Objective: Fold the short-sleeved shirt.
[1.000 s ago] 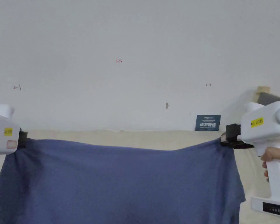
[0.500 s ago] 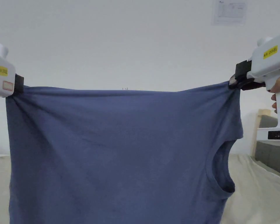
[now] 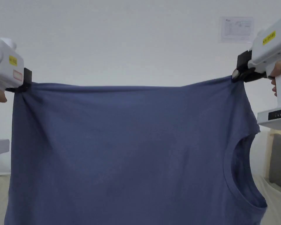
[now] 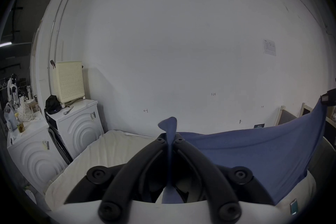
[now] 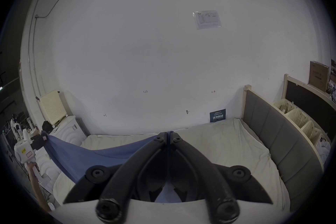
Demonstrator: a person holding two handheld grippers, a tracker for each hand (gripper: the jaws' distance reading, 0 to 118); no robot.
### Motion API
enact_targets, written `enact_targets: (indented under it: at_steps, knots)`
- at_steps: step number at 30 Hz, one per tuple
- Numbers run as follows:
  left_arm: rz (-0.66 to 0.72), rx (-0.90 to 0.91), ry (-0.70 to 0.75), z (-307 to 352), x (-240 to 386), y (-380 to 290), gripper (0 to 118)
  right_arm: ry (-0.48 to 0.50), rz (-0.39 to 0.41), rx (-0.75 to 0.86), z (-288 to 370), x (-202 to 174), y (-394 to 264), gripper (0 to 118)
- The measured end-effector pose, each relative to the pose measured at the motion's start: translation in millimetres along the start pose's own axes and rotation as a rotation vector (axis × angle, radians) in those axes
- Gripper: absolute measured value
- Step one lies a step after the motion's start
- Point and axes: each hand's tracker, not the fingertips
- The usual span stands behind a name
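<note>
Shirt (image 3: 122, 152) lifted, top edge taut.

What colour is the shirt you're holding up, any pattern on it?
Plain blue shirt, no pattern visible; the head view shows it best.
</note>
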Motion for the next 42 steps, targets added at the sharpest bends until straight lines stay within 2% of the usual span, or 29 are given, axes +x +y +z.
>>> enact_targets:
  at_steps: [4, 7, 10, 11, 12, 14, 18, 20, 21, 22, 24, 25, 29, 33, 37, 39, 42]
  knots:
    - [-0.003, 0.007, -0.007, -26, 5, 0, 2, -0.018, 0.073, 0.013, -23, -10, 4, 2]
    - [-0.063, -0.038, 0.023, -54, 15, 3, 2, -0.017, 0.024, 0.005, -49, -10, 16, 2]
    - [-0.041, -0.060, 0.019, -75, 22, 4, 2, -0.026, -0.036, 0.029, -69, -14, 28, 2]
    - [-0.043, 0.000, -0.001, -81, 24, 5, 2, -0.029, -0.024, 0.028, -74, -16, 31, 1]
    - [-0.095, -0.034, 0.016, -87, 25, 5, 2, -0.035, -0.025, 0.043, -78, -17, 35, 2]
    - [-0.104, -0.036, 0.031, -102, 28, 8, 2, -0.028, -0.020, 0.034, -87, -15, 41, 1]
    - [-0.022, -0.028, 0.001, -120, 24, 14, 2, -0.046, 0.001, 0.046, -99, -15, 45, 1]
    - [-0.057, -0.009, 0.011, -123, 29, 16, 2, -0.059, 0.023, 0.048, -96, -18, 42, 1]
    - [-0.059, 0.048, 0.035, -123, 33, 16, 2, -0.056, 0.022, 0.062, -95, -17, 40, 2]
    - [-0.118, 0.059, 0.046, -121, 37, 15, 2, -0.049, 0.026, 0.061, -96, -16, 42, 2]
    - [-0.110, 0.211, 0.055, -110, 42, 10, 2, -0.062, 0.037, 0.071, -97, -16, 40, 2]
    - [-0.124, 0.149, 0.056, -112, 43, 9, 2, -0.062, 0.070, 0.054, -98, -15, 39, 2]
    - [-0.034, 0.076, 0.010, -125, 37, -13, 2, -0.045, 0.062, 0.032, -111, -2, 15, 2]
    - [-0.133, -0.037, 0.030, -149, 46, -62, 2, -0.054, 0.077, -0.083, -143, 16, -27, 2]
    - [-0.036, -0.162, -0.009, -177, 47, -137, 2, -0.080, 0.066, -0.209, -184, 37, -102, 2]
    - [-0.074, -0.278, -0.007, -189, 51, -176, 2, -0.079, 0.051, -0.277, -203, 50, -142, 1]
    - [-0.099, -0.335, -0.007, -201, 57, -233, 2, -0.098, 0.021, -0.365, -229, 71, -201, 1]
